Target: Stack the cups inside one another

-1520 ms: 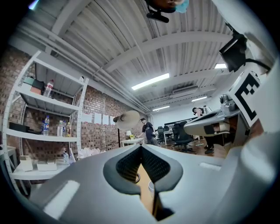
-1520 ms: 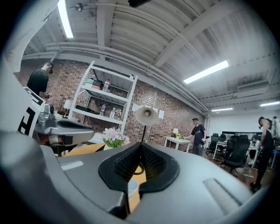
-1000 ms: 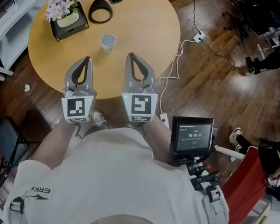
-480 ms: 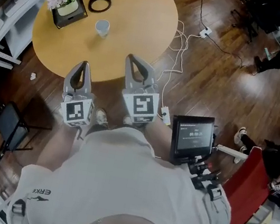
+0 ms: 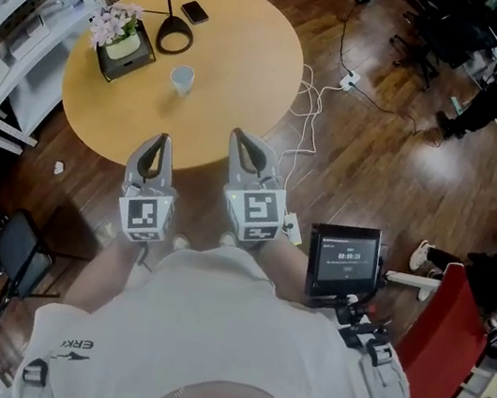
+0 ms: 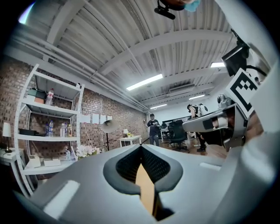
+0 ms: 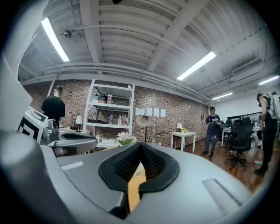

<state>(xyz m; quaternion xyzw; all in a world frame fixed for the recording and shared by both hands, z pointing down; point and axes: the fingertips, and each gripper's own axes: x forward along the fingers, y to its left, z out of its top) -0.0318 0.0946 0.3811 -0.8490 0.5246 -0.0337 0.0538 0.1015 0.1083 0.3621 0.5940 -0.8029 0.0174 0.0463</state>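
Note:
One white cup (image 5: pixel 182 79) stands upright on the round wooden table (image 5: pixel 244 59), left of its middle; whether others sit inside it I cannot tell. My left gripper (image 5: pixel 158 140) is shut and empty, its tips over the table's near edge. My right gripper (image 5: pixel 243 135) is shut and empty too, a little nearer the cup but well short of it. In the left gripper view the left gripper (image 6: pixel 141 146) shows its jaws pressed together. In the right gripper view the right gripper (image 7: pixel 140 144) is the same, with a sliver of the cup (image 7: pixel 138 169) showing beyond the jaws.
A box of flowers (image 5: pixel 125 36), a black desk lamp (image 5: pixel 173 32) and a phone (image 5: pixel 196 12) sit at the table's far left. White shelves (image 5: pixel 18 19) stand to the left, cables (image 5: pixel 317 91) trail on the floor to the right, and a monitor on a stand (image 5: pixel 345 258) is close at my right.
Both grippers have drawn back from the cup toward the table's near edge, still shut. The table and cup now sit farther from the grippers in the head view.

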